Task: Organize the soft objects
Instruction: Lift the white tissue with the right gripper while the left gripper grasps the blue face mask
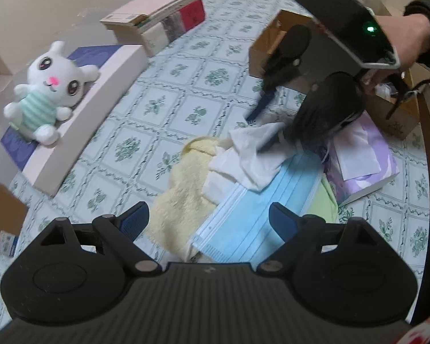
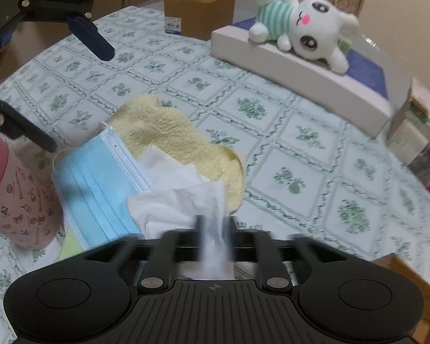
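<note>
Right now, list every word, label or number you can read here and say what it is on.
No text is readable.
Pink cup: small print, too blurred to read.
Cardboard box sticker: too small.
Books: covers illegible.

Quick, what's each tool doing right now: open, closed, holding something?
Left tool: open, holding nothing, hovering over the blue face mask.
Right tool: closed on the white tissue.

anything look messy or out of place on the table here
Yes: the soft things lie in a jumbled heap. A crumpled white tissue, pinched by the right gripper, overlaps the blue face mask and yellow towel. The plush bunny lies tipped on its side.
</note>
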`<state>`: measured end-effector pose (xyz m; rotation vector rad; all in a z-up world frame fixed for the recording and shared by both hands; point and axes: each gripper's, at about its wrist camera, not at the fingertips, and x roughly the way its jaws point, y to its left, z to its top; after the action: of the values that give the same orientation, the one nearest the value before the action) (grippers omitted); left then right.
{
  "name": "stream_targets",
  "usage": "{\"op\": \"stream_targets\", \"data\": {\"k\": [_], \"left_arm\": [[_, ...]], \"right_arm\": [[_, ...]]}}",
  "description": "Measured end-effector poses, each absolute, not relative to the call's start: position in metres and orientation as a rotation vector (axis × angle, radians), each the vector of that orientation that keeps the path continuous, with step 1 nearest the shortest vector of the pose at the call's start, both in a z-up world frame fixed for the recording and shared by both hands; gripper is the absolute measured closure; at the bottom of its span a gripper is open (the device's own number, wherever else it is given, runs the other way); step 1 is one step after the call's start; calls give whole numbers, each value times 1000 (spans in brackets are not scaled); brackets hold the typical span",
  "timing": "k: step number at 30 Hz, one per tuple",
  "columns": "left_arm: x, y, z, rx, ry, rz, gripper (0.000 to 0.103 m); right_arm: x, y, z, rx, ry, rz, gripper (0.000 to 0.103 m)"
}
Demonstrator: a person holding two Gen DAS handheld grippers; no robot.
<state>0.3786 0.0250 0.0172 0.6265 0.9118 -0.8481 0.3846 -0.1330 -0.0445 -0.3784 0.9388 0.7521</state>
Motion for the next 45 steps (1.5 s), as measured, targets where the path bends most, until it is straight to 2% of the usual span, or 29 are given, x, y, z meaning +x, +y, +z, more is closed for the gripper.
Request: {"op": "stream_targets", "data": {"k": [1, 7, 8, 10, 11, 12, 13, 25, 37, 40, 42, 44, 45], "left_arm": [[379, 23, 15, 630, 914, -855, 14], [380, 11, 4, 661, 936, -903, 14], [380, 10, 2, 665, 940, -911, 14], [380, 8, -1, 668, 951, -925, 14], [380, 7, -2, 670, 954, -931, 14], [380, 5, -3, 672, 957, -939, 14], [381, 4, -4, 675, 960, -946, 14], [381, -30, -19, 752, 996, -1007, 14], [391, -55, -59, 862, 1107, -1044, 15], [391, -58, -67, 872, 1133, -1045, 24], [392, -59, -68, 866, 1139, -1041, 39], [390, -60, -67, 879, 1126, -1029, 65], [389, -59, -65, 888, 1120, -1022, 70]], "right_arm": [[387, -133, -47, -370, 933, 761, 28], [404, -125, -61, -301, 992, 816, 30], [406, -125, -62, -286, 1002, 826, 35], [411, -128, -63, -231, 1039, 851, 68], [412, -130, -62, -215, 1041, 848, 76], [413, -133, -59, -206, 1036, 844, 93], [414, -136, -56, -196, 1031, 841, 96], [409, -190, 3, -108, 807, 648, 97], [392, -233, 32, -99, 672, 482, 97], [390, -238, 29, -110, 678, 477, 97], [389, -240, 26, -106, 684, 474, 97], [388, -241, 23, -99, 689, 470, 97], [387, -242, 22, -96, 692, 470, 97]]}}
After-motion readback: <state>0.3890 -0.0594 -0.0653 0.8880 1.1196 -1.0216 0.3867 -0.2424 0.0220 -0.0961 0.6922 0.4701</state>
